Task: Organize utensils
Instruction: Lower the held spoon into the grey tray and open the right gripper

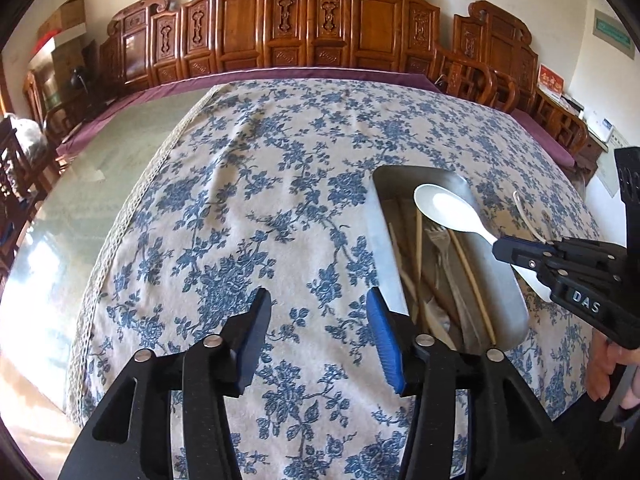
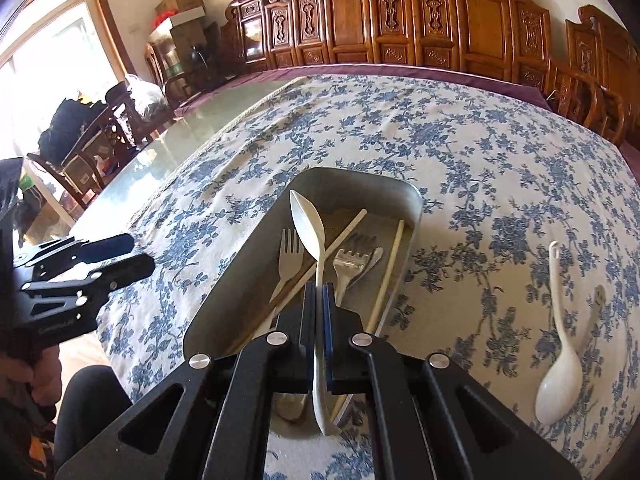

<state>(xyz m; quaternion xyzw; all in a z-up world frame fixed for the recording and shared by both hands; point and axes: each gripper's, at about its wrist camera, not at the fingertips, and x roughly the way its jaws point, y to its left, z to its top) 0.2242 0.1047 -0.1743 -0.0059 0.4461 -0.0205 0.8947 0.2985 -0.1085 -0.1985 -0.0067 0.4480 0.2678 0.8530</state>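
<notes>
Your right gripper has its two jaws squeezed tight on the thin handle of a white plastic spoon. The spoon sticks out in front of the jaws, and its round bowl hangs over the grey metal tray with rounded corners. From your left camera you can see the same spoon held up above the far end of the tray, not touching it.

Your left gripper is about half open. Nothing is between its blue pads. Under it there is only the white tablecloth with blue flowers, and the tray sits just to the right of it.

Inside the tray lie a pale plastic fork, a shiny metal fork and two long pale chopsticks. One chopstick lies slanted across the pale fork, and the other lies along the right wall of the tray. The things in the tray cross over each other.

On the cloth to the right of the tray, well apart from it, lies a white soup spoon with a deep bowl and a small hole in its handle. Its bowl points toward you.

Tall carved brown wooden chairs stand in a row behind the table.
</notes>
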